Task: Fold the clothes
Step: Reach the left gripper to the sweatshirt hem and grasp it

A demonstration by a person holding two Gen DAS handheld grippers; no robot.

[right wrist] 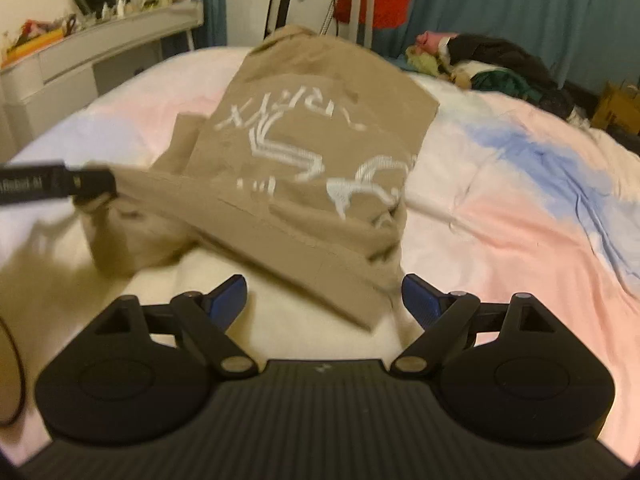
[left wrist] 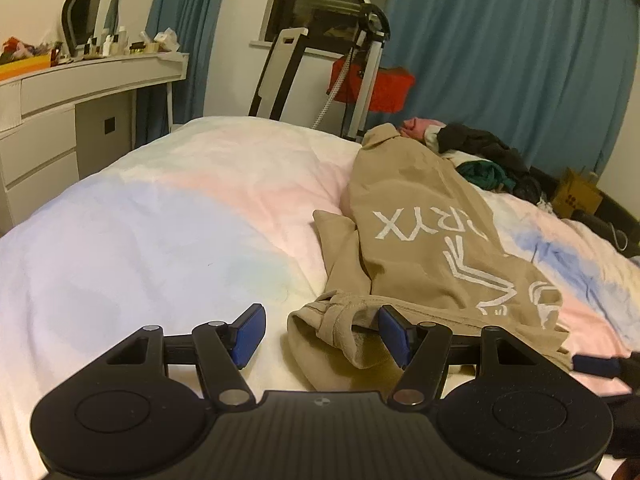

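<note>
Both grippers gape at the tan shirt's near hem.
Left gripper [left wrist: 322, 334] and right gripper [right wrist: 324, 300] stand apart, unclamped — tan shirt [left wrist: 416, 240] lies rumpled on the bed [left wrist: 140, 220].

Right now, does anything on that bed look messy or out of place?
Yes. The tan shirt lies bunched and crooked on the bedspread, its white print creased and its near edge rumpled. Behind it, a loose heap of dark clothes sits unfolded at the far edge.
</note>
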